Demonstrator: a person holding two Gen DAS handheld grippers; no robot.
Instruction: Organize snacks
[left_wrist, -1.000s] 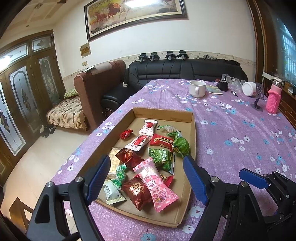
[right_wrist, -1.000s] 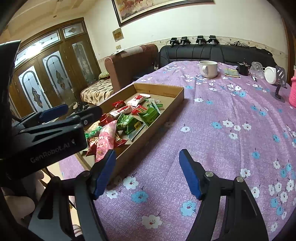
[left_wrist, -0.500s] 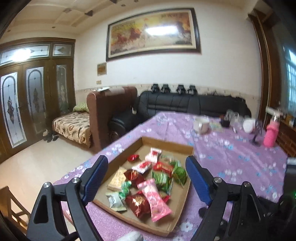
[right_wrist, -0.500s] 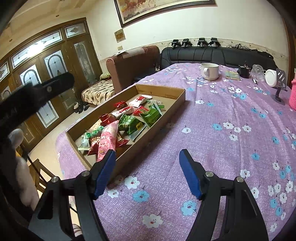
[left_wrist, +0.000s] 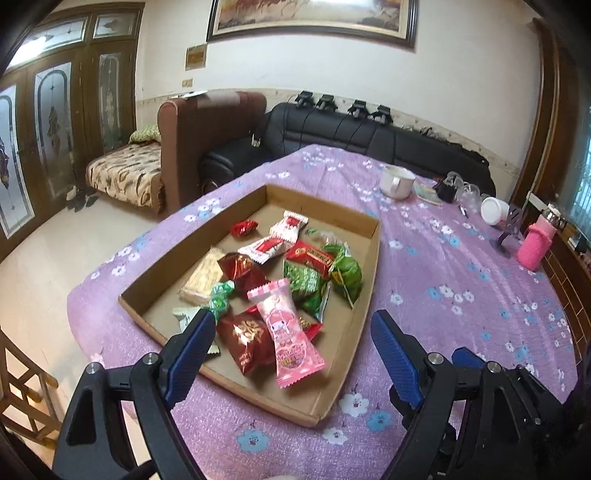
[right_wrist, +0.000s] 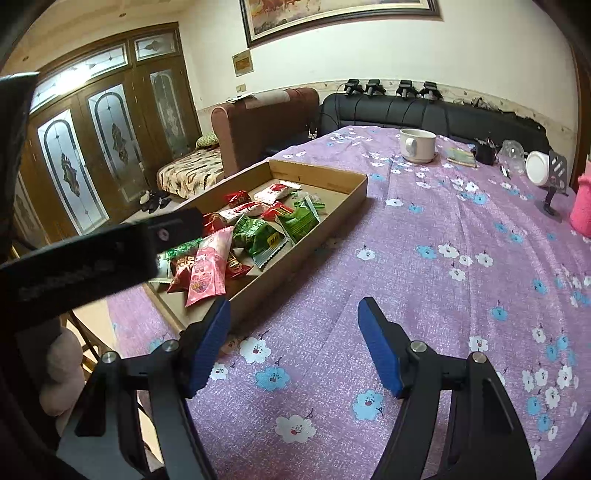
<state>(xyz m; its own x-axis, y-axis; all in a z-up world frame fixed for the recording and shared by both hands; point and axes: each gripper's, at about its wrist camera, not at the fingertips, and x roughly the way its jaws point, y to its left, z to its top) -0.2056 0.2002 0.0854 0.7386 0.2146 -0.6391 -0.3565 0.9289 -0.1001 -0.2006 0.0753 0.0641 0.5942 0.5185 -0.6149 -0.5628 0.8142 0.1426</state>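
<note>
Left gripper (left_wrist: 291, 338) dropped back toward cardboard tray (left_wrist: 371, 258); snack packets (left_wrist: 284, 280) inside.

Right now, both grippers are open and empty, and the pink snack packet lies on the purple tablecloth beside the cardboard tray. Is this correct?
Not quite. The pink snack packet lies inside the cardboard tray, on top of the other snacks, not on the purple tablecloth. The left wrist view shows it plainly. The rest holds: the left gripper and the right gripper are both open and empty.
</note>
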